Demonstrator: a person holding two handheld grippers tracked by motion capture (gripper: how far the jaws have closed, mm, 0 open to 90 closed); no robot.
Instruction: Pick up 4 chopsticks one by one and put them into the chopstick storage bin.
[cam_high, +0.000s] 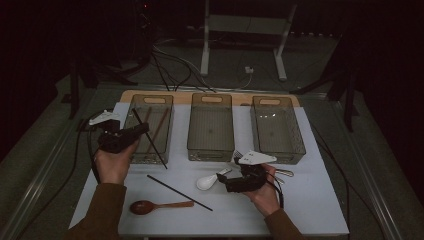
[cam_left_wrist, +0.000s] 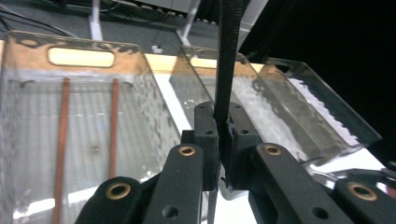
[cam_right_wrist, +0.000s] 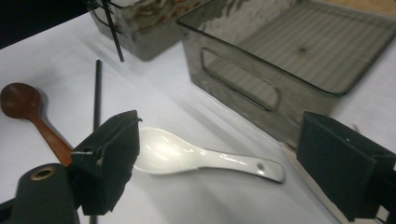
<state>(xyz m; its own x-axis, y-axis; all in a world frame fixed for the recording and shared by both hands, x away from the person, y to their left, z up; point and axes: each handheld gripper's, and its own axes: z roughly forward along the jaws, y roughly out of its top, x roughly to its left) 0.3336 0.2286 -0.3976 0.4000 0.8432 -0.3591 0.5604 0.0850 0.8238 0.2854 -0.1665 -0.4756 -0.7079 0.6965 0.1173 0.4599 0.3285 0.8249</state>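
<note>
A black chopstick (cam_left_wrist: 227, 60) is pinched in the left gripper (cam_left_wrist: 224, 140) above the left bin (cam_high: 150, 127), which holds two brown chopsticks (cam_left_wrist: 62, 140). The right gripper (cam_right_wrist: 219, 163), spread wide, straddles a white spoon (cam_right_wrist: 187, 156) lying on the table (cam_high: 310, 200).

Black chopstick (cam_left_wrist: 227, 56), white spoon (cam_right_wrist: 196, 156), seemingly reddish-brown wooden spoon (cam_high: 150, 205), clear bins (cam_high: 210, 127)

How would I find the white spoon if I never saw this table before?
Start at the middle clear bin on the white table. Just in front of its near wall lies the white spoon, between the open right gripper jaws. Its neighbours are a brown wooden spoon and a black chopstick; it alone is glossy white.
</note>
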